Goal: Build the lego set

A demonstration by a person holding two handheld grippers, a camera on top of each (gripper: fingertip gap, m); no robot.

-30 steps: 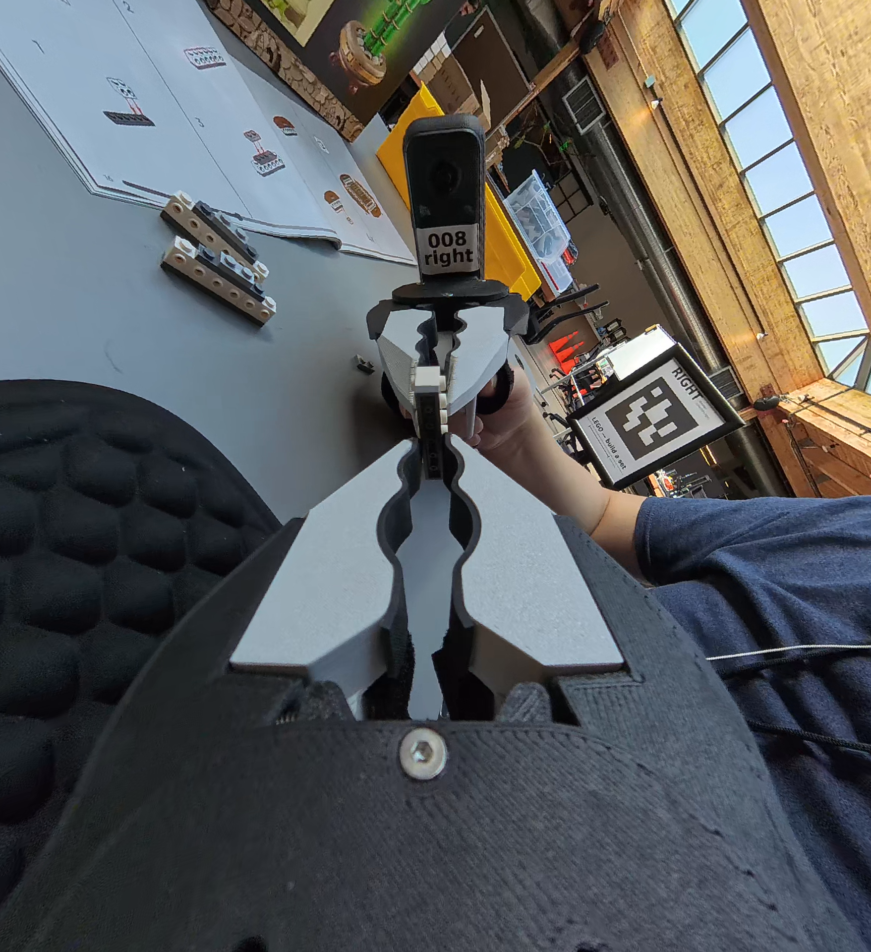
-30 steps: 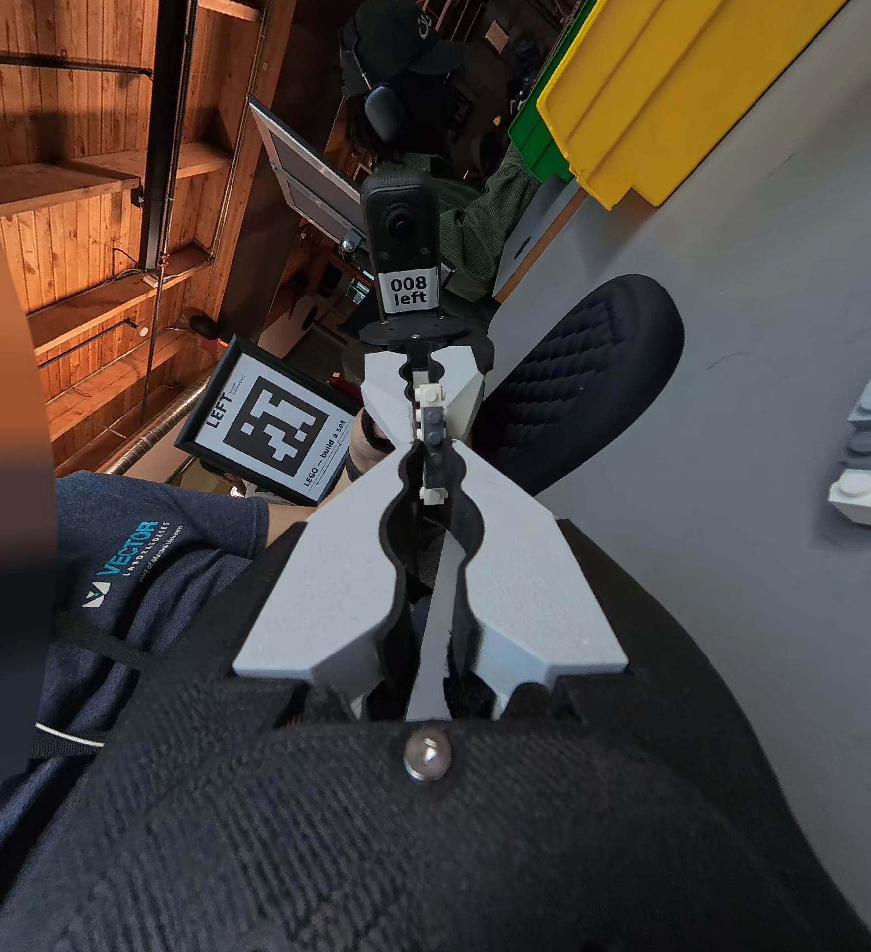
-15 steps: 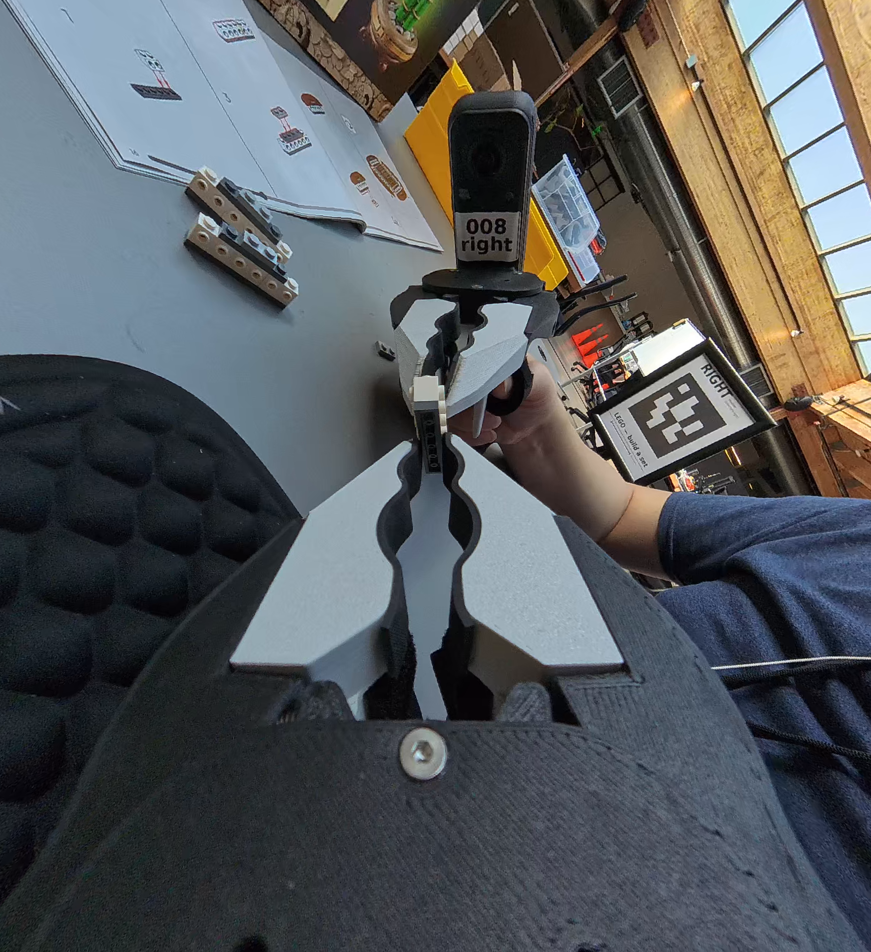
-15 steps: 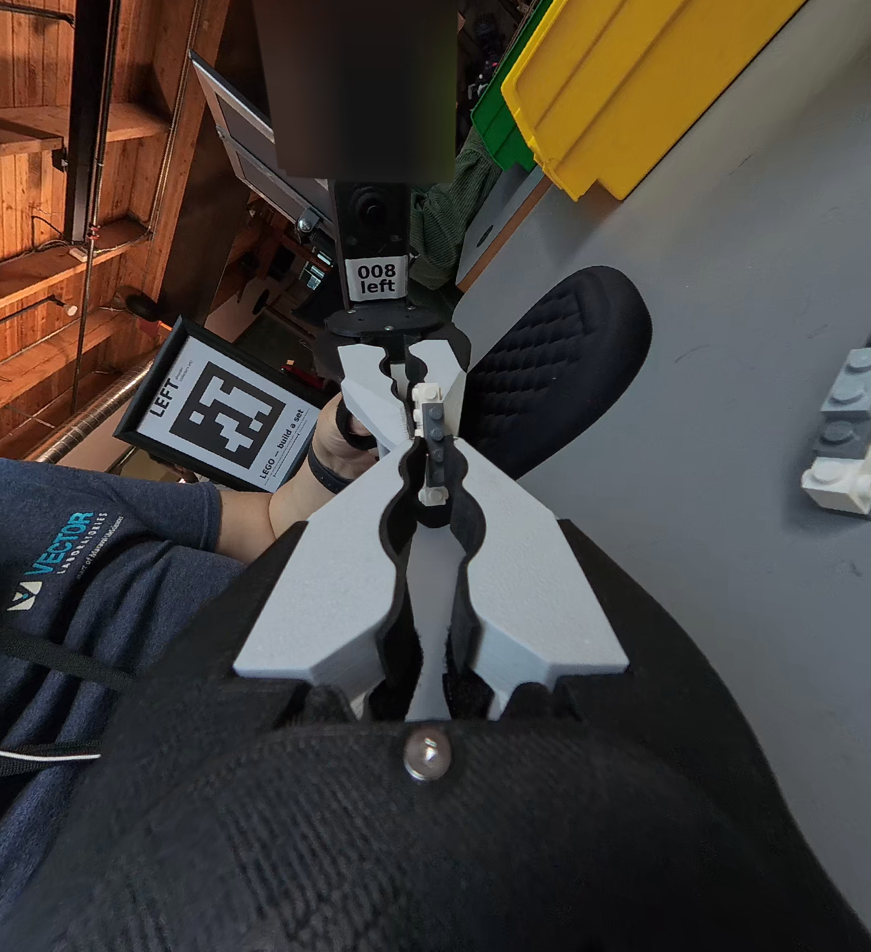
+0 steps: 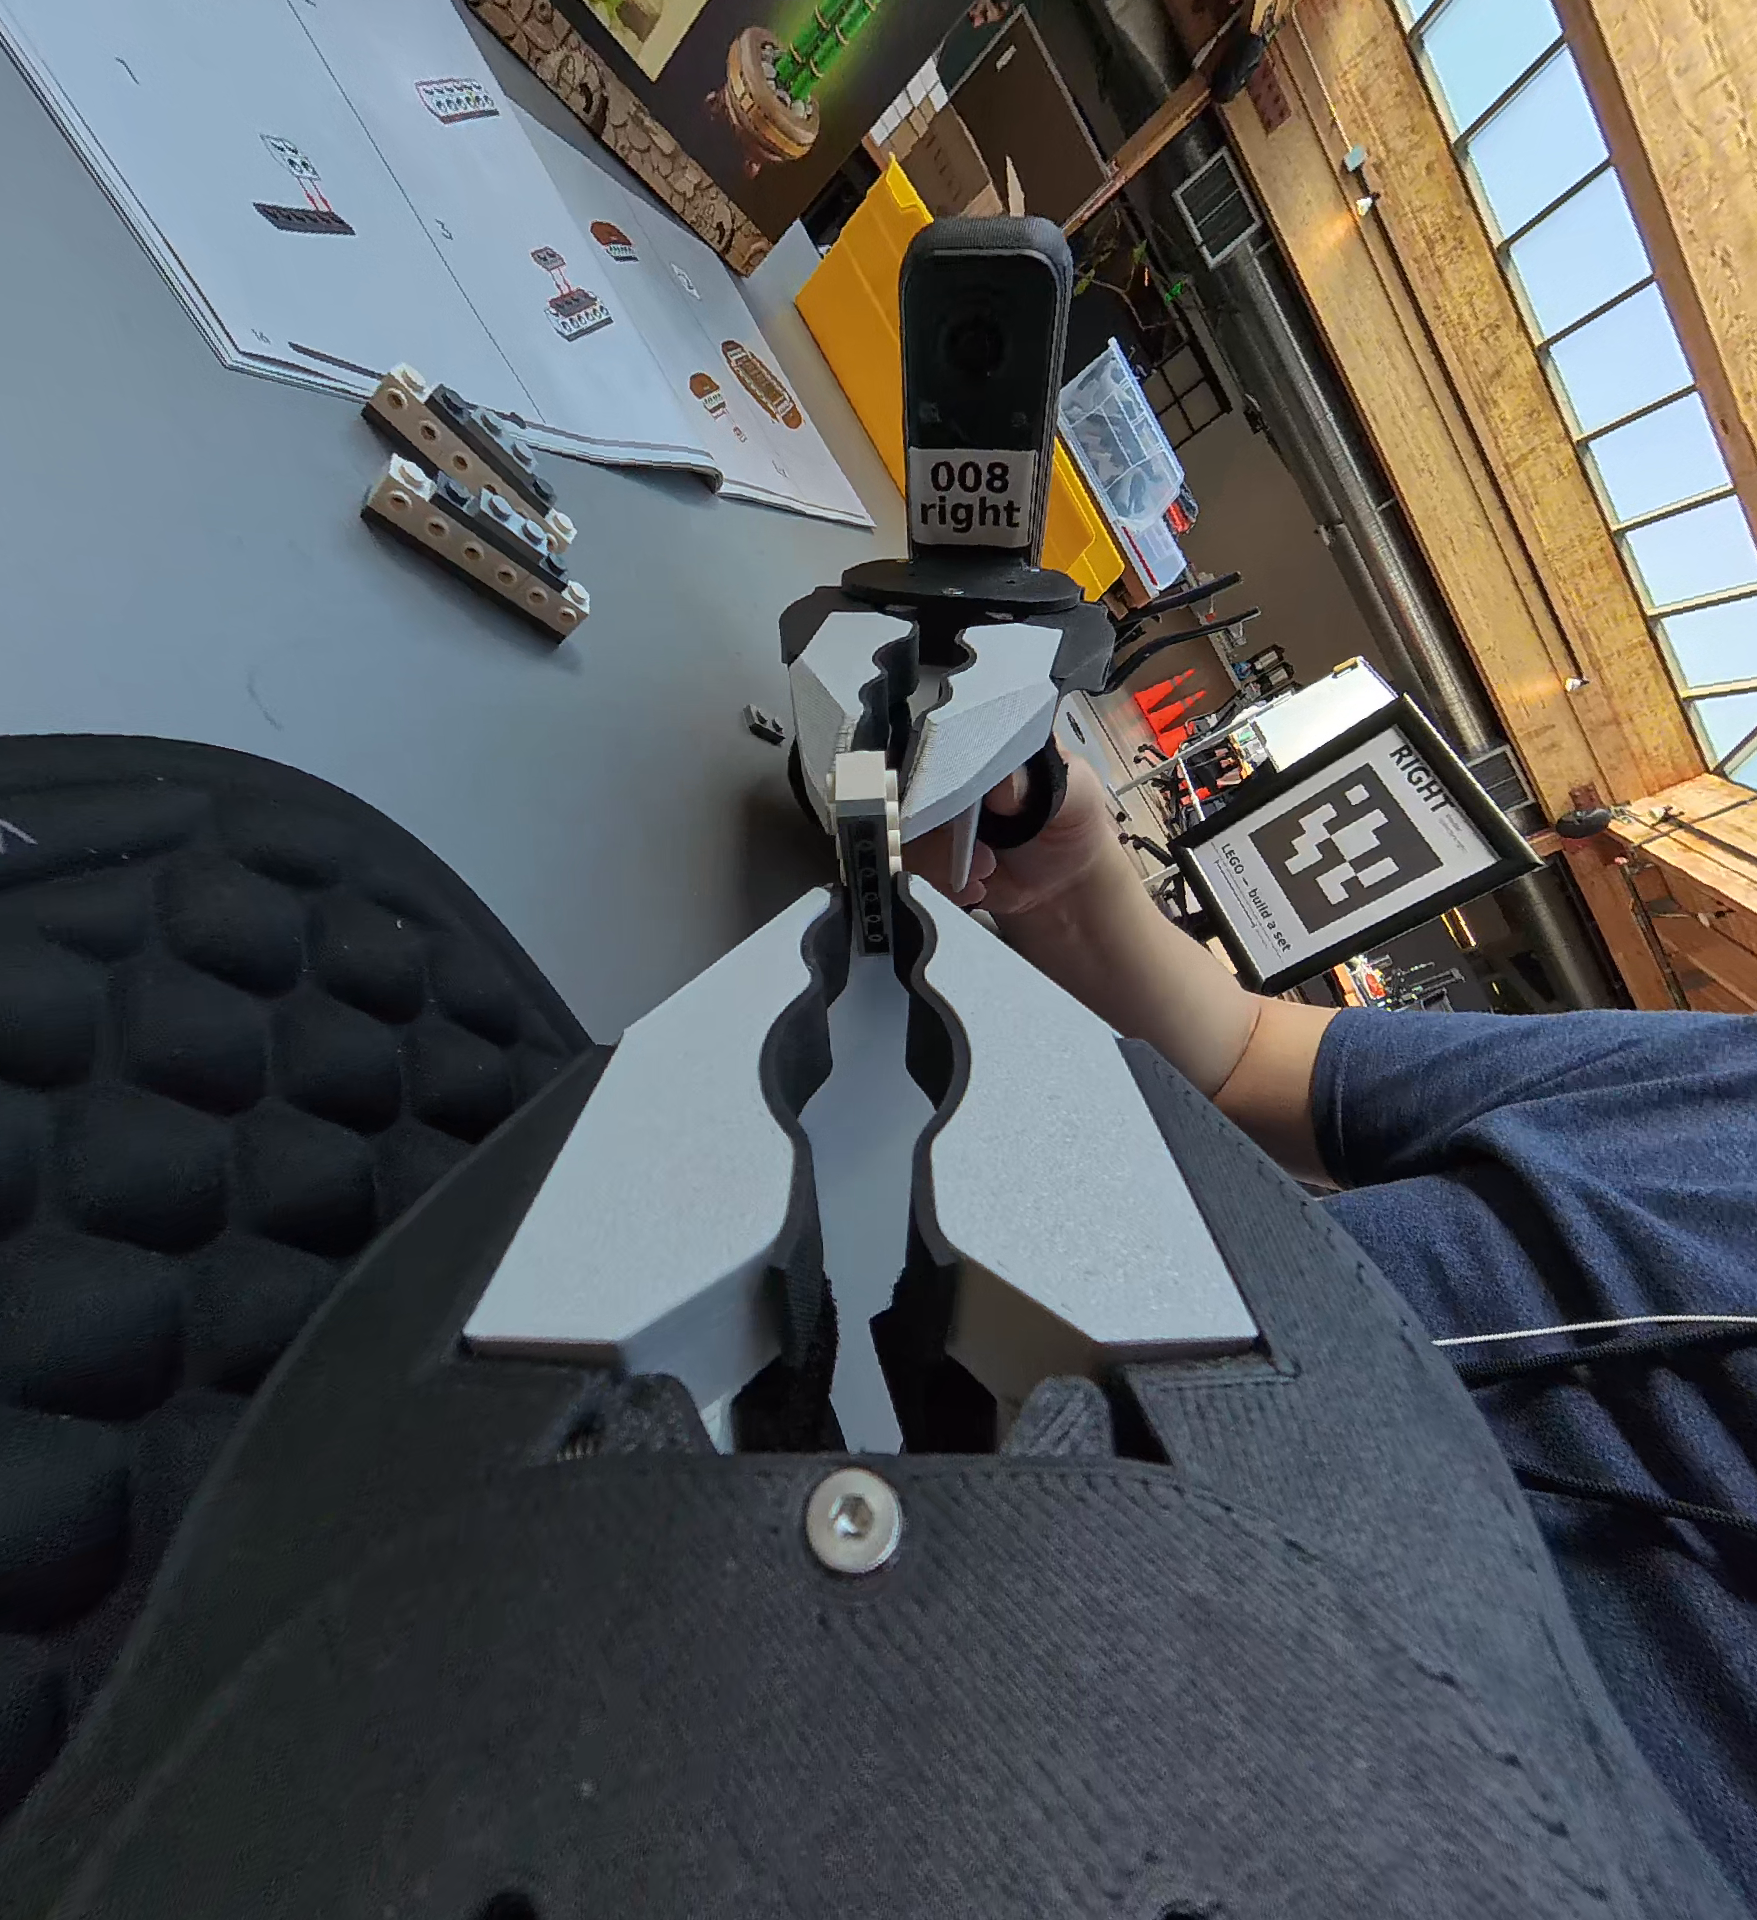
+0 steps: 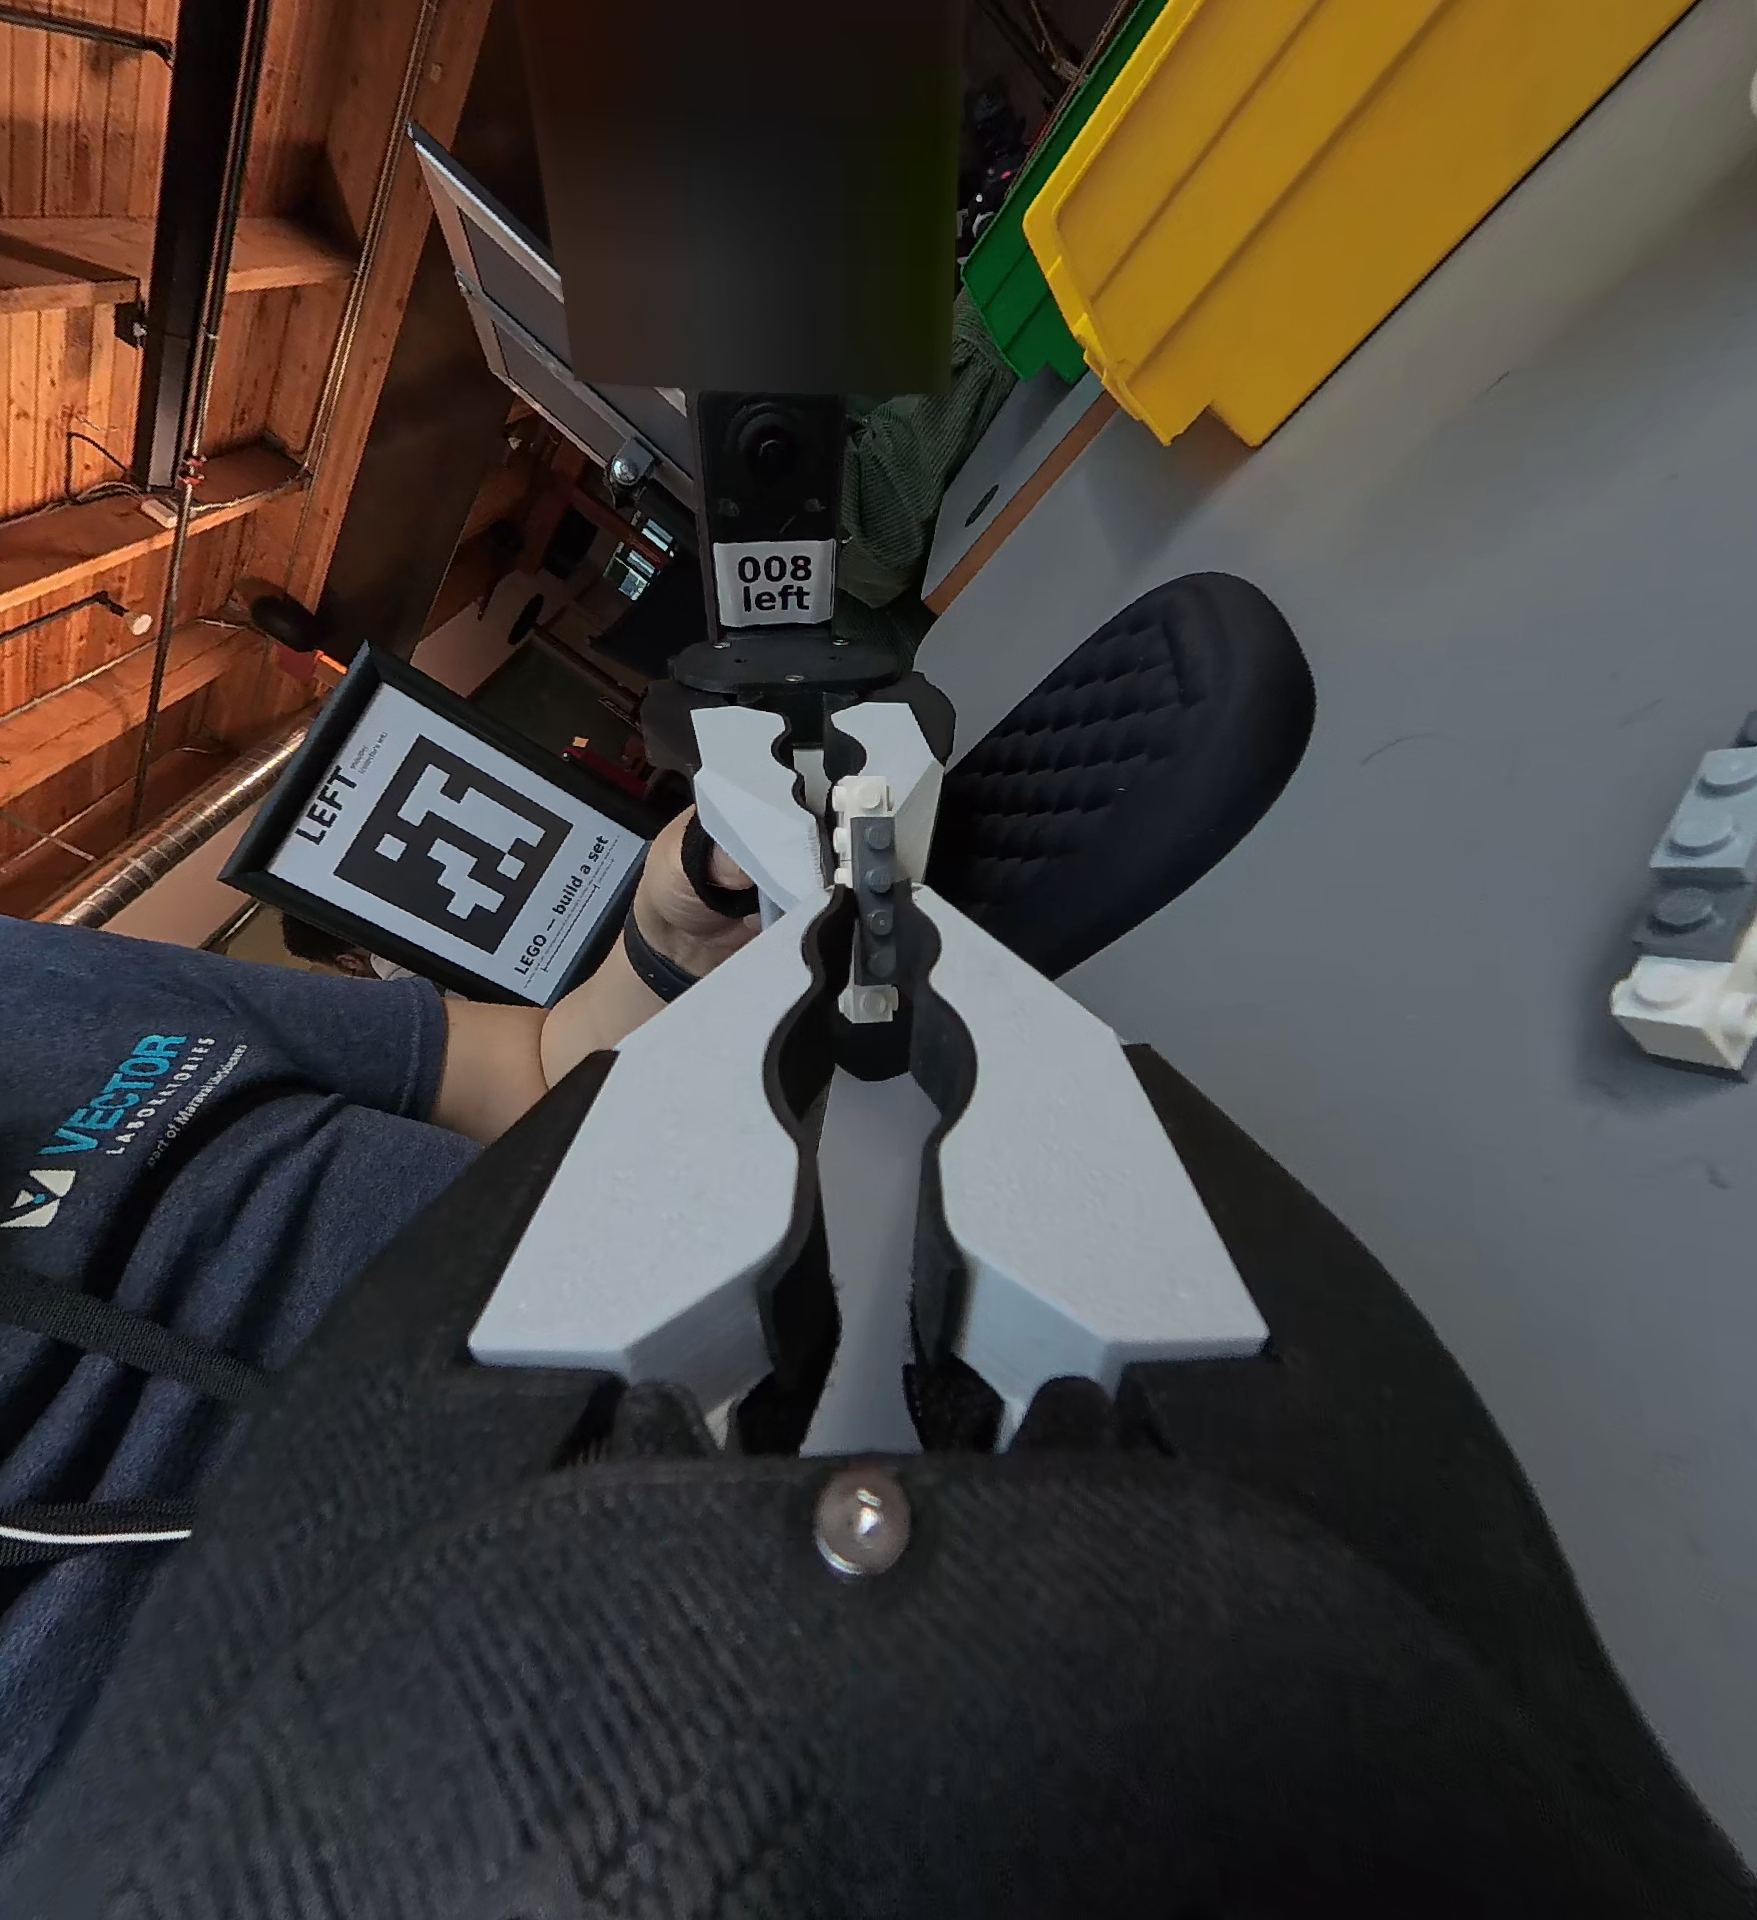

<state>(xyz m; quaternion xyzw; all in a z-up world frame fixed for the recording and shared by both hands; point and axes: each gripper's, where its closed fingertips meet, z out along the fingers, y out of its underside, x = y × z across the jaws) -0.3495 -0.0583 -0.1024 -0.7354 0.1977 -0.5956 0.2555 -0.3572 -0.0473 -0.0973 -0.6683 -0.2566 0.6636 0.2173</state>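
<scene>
A small lego assembly (image 5: 866, 862), dark plates with white ends, is held in the air between my two grippers, which face each other tip to tip. My left gripper (image 5: 869, 909) is shut on one end of it. My right gripper (image 6: 869, 920) is shut on the other end, where the assembly (image 6: 874, 894) shows dark grey studs and a white piece inside the jaws. The right gripper (image 5: 889, 800) shows opposite in the left wrist view, and the left gripper (image 6: 827, 852) shows opposite in the right wrist view.
Two built strips (image 5: 474, 520) lie on the grey table (image 5: 126, 582) by the open instruction booklet (image 5: 386, 208); one strip also shows in the right wrist view (image 6: 1736, 883). There is a black padded rest (image 5: 178, 1039), yellow bins (image 6: 1321, 208), a tiny loose piece (image 5: 765, 722), and a person's arm (image 5: 1144, 977). My left and right fingertips are right by each other.
Both grippers stay shut on the assembly and have swung slightly together. The strips on the table have come further into both views.
</scene>
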